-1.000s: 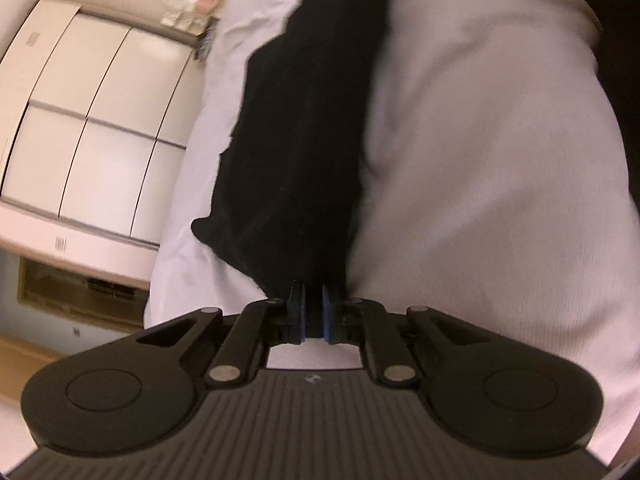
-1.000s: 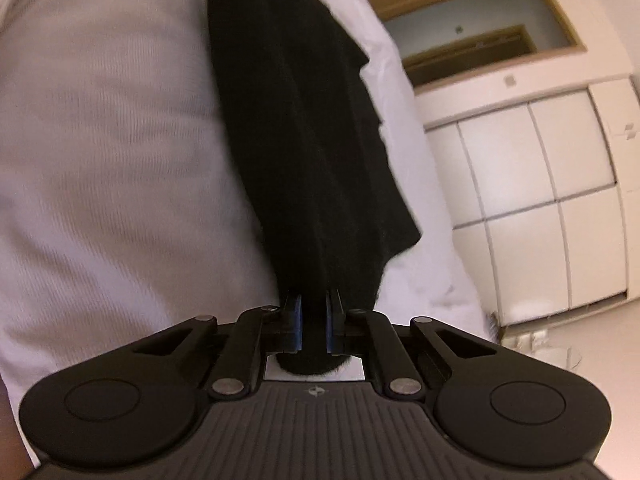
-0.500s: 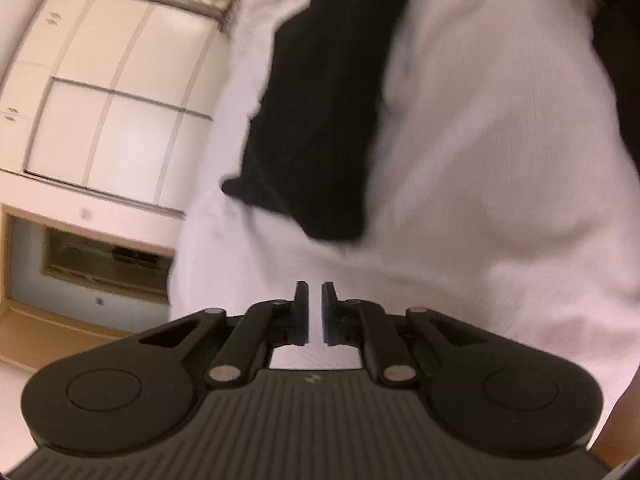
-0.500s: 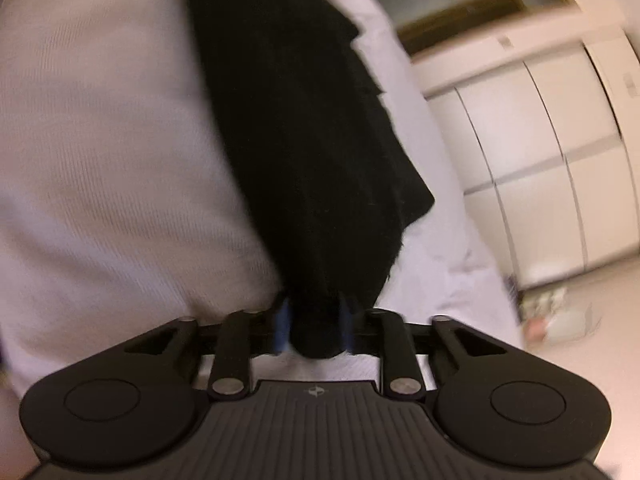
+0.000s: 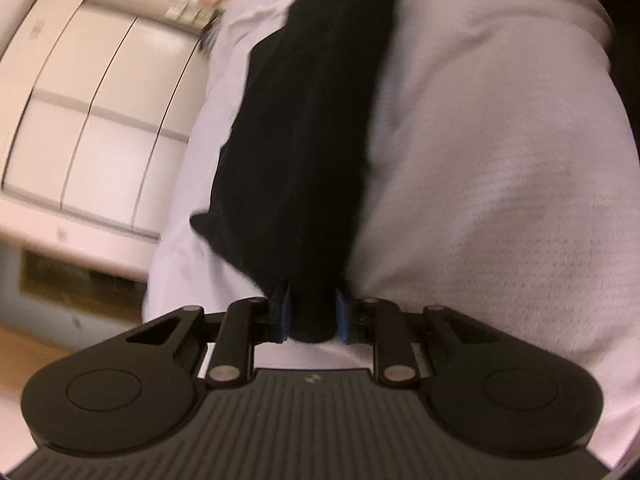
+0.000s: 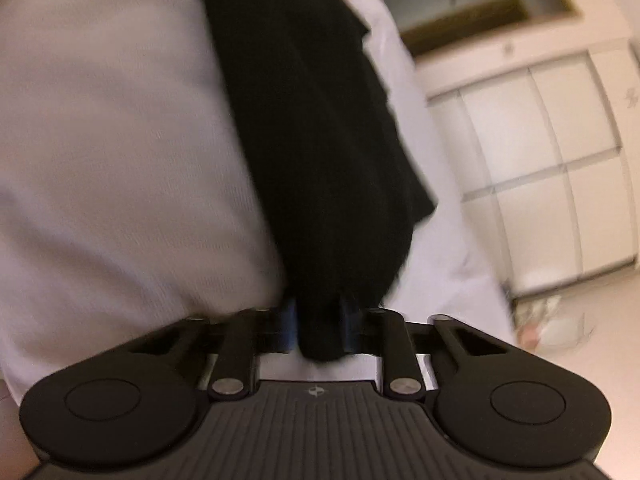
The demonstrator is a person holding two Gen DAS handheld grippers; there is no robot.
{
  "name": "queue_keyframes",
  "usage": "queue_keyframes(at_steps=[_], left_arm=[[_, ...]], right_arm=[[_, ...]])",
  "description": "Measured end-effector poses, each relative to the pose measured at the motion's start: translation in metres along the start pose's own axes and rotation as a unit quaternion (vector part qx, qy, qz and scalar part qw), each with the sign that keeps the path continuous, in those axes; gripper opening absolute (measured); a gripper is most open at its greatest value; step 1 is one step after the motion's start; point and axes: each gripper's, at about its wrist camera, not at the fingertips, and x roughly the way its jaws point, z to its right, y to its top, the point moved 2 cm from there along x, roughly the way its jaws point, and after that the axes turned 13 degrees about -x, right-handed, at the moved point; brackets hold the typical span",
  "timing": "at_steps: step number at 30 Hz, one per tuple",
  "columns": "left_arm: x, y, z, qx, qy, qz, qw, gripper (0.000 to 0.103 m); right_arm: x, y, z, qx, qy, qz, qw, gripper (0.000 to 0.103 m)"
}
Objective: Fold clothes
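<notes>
Black garment (image 5: pixel 304 152) lies as a long dark band stretching away ahead of both sets of jaws, over a pale textured cloth (image 5: pixel 500 200), with its near end bunched between the blue pads at each gripper; the left gripper (image 5: pixel 311 316) has the fabric between its pads while its jaws are opening, and the right gripper (image 6: pixel 318 326) has a thick roll of fabric between its pads while its jaws are closing on it. One end could slip free, I judge, since the left pads are easing apart just as the right tightens; an uneven pull would then skew the fold; the pale cloth just below the jaws could also be pinched along with the garment. Both grippers point forward and somewhat downward along the band; white cabinet doors (image 6: pixel 560 168) stand off beyond the right jaws' outer side.
</notes>
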Motion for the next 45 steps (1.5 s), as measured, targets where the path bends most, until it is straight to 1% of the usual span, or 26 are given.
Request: queue_keyframes(at_steps=[2,3,4,5,6,7,8,9,10,12,13,14,15,16,17,18,20,21,22,23,25,27,28,36,42,45], left_arm=[[-0.007,0.004,-0.008,-0.059,-0.004,-0.027,0.9979,0.025],[-0.011,0.006,-0.014,-0.099,-0.004,-0.042,0.9942,0.025],[-0.016,0.004,-0.022,-0.148,-0.006,-0.06,0.9872,0.024],[-0.021,0.001,-0.031,-0.202,-0.008,-0.077,0.9764,0.024],[-0.023,-0.001,-0.039,-0.258,-0.01,-0.091,0.9617,0.024],[-0.028,-0.002,-0.046,-0.311,-0.013,-0.105,0.9446,0.024],[-0.033,-0.005,-0.051,-0.358,-0.016,-0.119,0.9257,0.024],[-0.039,-0.006,-0.054,-0.401,-0.017,-0.132,0.9062,0.024],[-0.044,-0.004,-0.057,-0.439,-0.017,-0.144,0.8868,0.024],[-0.052,0.004,-0.057,-0.503,-0.022,-0.168,0.8474,0.028],[-0.057,0.01,-0.055,-0.527,-0.026,-0.179,0.8305,0.032],[-0.063,0.016,-0.052,-0.543,-0.028,-0.188,0.8177,0.033],[-0.069,0.023,-0.047,-0.555,-0.03,-0.195,0.8079,0.033],[-0.074,0.033,-0.043,-0.56,-0.031,-0.198,0.8039,0.033],[-0.078,0.043,-0.041,-0.559,-0.029,-0.199,0.8043,0.034],[-0.085,0.052,-0.037,-0.555,-0.024,-0.197,0.8075,0.035],[-0.098,0.067,-0.035,-0.549,-0.013,-0.188,0.8145,0.043],[-0.104,0.073,-0.035,-0.545,-0.005,-0.182,0.8186,0.044],[-0.109,0.078,-0.035,-0.542,0.003,-0.176,0.8219,0.047],[-0.113,0.082,-0.035,-0.539,0.011,-0.171,0.8244,0.05],[-0.122,0.087,-0.036,-0.539,0.024,-0.162,0.8265,0.053],[-0.132,0.091,-0.037,-0.538,0.035,-0.153,0.8282,0.054],[-0.136,0.092,-0.038,-0.538,0.037,-0.149,0.829,0.054],[-0.151,0.092,-0.036,-0.54,0.034,-0.137,0.8298,0.054],[-0.145,0.094,-0.035,-0.538,0.029,-0.142,0.8301,0.057],[-0.139,0.095,-0.033,-0.535,0.026,-0.146,0.8317,0.06]], right_arm=[[-0.006,-0.007,0.007,0.045,0.016,-0.003,0.999,0.022],[-0.011,-0.01,0.012,0.075,0.024,-0.012,0.997,0.025],[-0.016,-0.012,0.016,0.106,0.032,-0.02,0.994,0.027],[-0.019,-0.021,0.021,0.156,0.04,-0.032,0.986,0.027],[-0.023,-0.031,0.027,0.213,0.049,-0.045,0.975,0.028],[-0.026,-0.041,0.032,0.268,0.058,-0.057,0.96,0.03],[-0.032,-0.051,0.036,0.326,0.069,-0.059,0.941,0.03],[-0.038,-0.06,0.04,0.384,0.081,-0.057,0.918,0.032],[-0.044,-0.069,0.044,0.44,0.092,-0.055,0.891,0.034],[-0.06,-0.076,0.047,0.529,0.114,-0.042,0.84,0.038],[-0.066,-0.073,0.05,0.555,0.123,-0.034,0.822,0.045],[-0.07,-0.068,0.052,0.576,0.132,-0.025,0.806,0.05],[-0.075,-0.063,0.055,0.597,0.14,-0.017,0.79,0.058],[-0.08,-0.059,0.058,0.617,0.148,-0.009,0.773,0.065],[-0.085,-0.054,0.061,0.637,0.157,0.0,0.755,0.067],[-0.09,-0.049,0.064,0.656,0.165,0.008,0.736,0.069],[-0.1,-0.039,0.069,0.678,0.18,0.017,0.712,0.071],[-0.103,-0.034,0.074,0.682,0.181,0.019,0.708,0.074],[-0.106,-0.03,0.079,0.683,0.181,0.021,0.707,0.08],[-0.108,-0.025,0.084,0.685,0.181,0.022,0.706,0.083],[-0.118,-0.015,0.089,0.676,0.167,0.023,0.718,0.09],[-0.135,-0.006,0.088,0.668,0.155,0.024,0.727,0.092],[-0.138,-0.003,0.087,0.666,0.152,0.024,0.73,0.092],[-0.149,0.002,0.085,0.662,0.146,0.031,0.735,0.093],[-0.149,0.004,0.084,0.658,0.145,0.032,0.738,0.093],[-0.145,0.003,0.083,0.659,0.148,0.028,0.737,0.094]])
